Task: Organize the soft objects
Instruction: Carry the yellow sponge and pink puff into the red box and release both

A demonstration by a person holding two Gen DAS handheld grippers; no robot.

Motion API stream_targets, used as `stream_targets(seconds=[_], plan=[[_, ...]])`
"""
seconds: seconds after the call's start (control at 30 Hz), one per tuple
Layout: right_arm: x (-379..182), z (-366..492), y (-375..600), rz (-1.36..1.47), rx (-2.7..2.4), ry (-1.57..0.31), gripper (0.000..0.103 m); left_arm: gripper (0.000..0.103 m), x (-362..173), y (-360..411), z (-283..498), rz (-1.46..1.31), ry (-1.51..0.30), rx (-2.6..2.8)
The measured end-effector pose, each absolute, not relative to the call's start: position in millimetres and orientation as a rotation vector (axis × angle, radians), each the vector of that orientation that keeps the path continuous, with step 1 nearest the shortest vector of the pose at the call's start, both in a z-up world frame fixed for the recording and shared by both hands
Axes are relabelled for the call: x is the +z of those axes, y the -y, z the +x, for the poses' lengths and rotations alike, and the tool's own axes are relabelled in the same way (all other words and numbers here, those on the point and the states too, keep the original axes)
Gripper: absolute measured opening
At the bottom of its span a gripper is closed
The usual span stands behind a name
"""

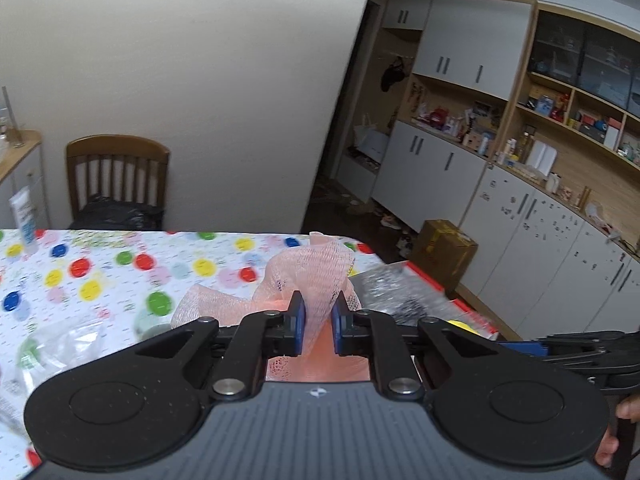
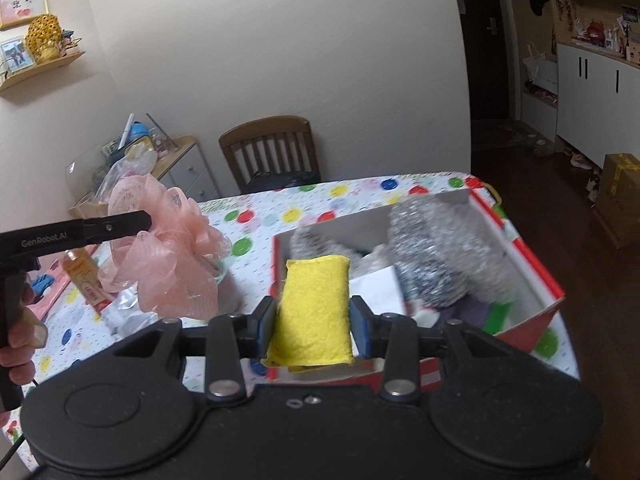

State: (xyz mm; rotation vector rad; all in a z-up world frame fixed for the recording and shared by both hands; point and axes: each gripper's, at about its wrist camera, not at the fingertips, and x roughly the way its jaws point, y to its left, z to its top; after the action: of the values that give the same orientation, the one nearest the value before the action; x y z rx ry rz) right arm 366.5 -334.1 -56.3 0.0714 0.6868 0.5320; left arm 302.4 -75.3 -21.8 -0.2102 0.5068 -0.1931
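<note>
Right wrist: yellow sponge (image 2: 312,312) between tool (image 2: 312,322) fingers.

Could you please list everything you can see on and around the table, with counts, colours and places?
Mesh bath pouf: one, pink, held above the table's left side.
Sponge: one, yellow, held over the box's near edge.
Box: one, red outside and white inside, open, on the table's right end.
Steel scourers: at least two, silver, inside the box.
Tablecloth: one, white with coloured dots, covering the table.
Chair: one, brown wood, behind the table.
Cardboard carton: one, brown, on the floor by the cabinets.
Left claw: shut on the pouf.
Right claw: shut on the sponge.
</note>
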Motion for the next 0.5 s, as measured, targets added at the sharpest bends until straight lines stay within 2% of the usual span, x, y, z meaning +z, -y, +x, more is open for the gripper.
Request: stream_targets(seconds=[0.5], plan=[[-58.6, 444.4, 388.8, 0.032, 0.494, -0.675, 0.038, 0.013, -37.7, 170.6, 379.6, -0.176, -0.575, -0.305]])
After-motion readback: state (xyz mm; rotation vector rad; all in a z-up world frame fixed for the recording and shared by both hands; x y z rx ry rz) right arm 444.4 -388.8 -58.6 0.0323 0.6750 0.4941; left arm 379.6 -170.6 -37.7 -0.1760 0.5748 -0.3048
